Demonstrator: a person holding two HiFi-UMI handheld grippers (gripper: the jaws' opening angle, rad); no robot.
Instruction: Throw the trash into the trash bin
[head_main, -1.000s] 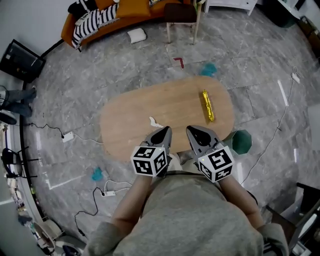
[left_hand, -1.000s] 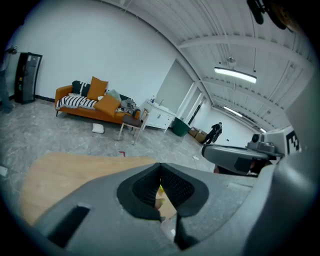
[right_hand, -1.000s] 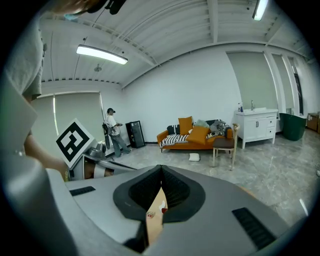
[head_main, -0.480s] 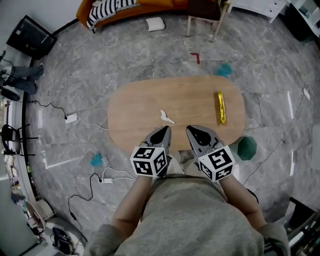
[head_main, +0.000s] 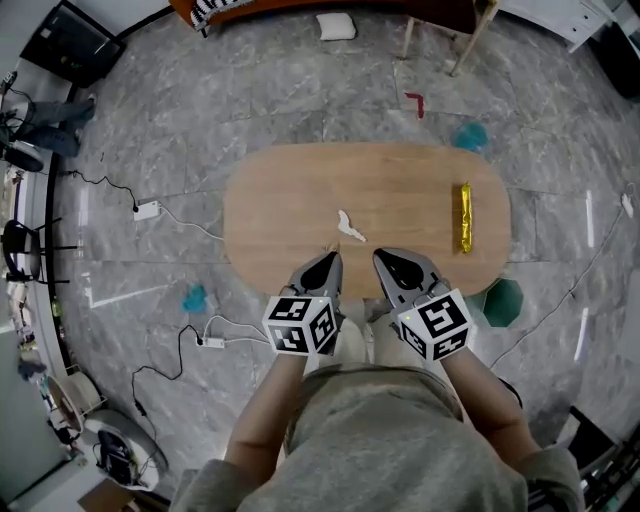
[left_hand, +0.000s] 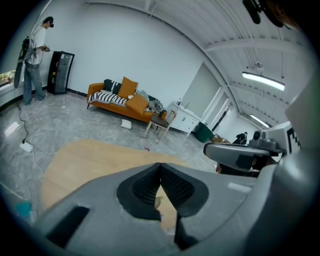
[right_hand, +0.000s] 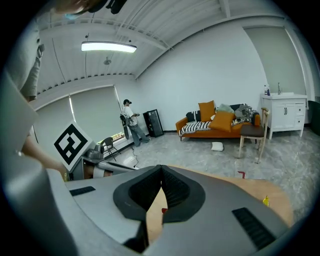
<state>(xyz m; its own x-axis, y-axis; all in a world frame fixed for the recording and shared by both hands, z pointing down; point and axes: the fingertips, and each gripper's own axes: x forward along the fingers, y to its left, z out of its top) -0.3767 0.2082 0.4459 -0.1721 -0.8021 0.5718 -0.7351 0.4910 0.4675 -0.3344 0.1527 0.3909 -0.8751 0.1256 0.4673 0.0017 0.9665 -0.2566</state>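
nothing is binned yet: left gripper (head_main: 324, 264) and right gripper (head_main: 396, 263) hang closed and empty at the table (head_main: 290, 200) edge, white scrap (head_main: 350, 226) and gold wrapper (head_main: 464, 217) lie on it, green bin (head_main: 503, 302) waits alongside.

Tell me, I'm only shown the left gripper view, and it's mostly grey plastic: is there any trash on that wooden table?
Observer: Yes. The head view shows a white crumpled scrap on the table, just ahead of the left gripper.
Operator: Only that one?
Observer: No, a gold wrapper lies near the table's right end.
Operator: Where would it all go?
Observer: A green bin stands on the floor by that right end.
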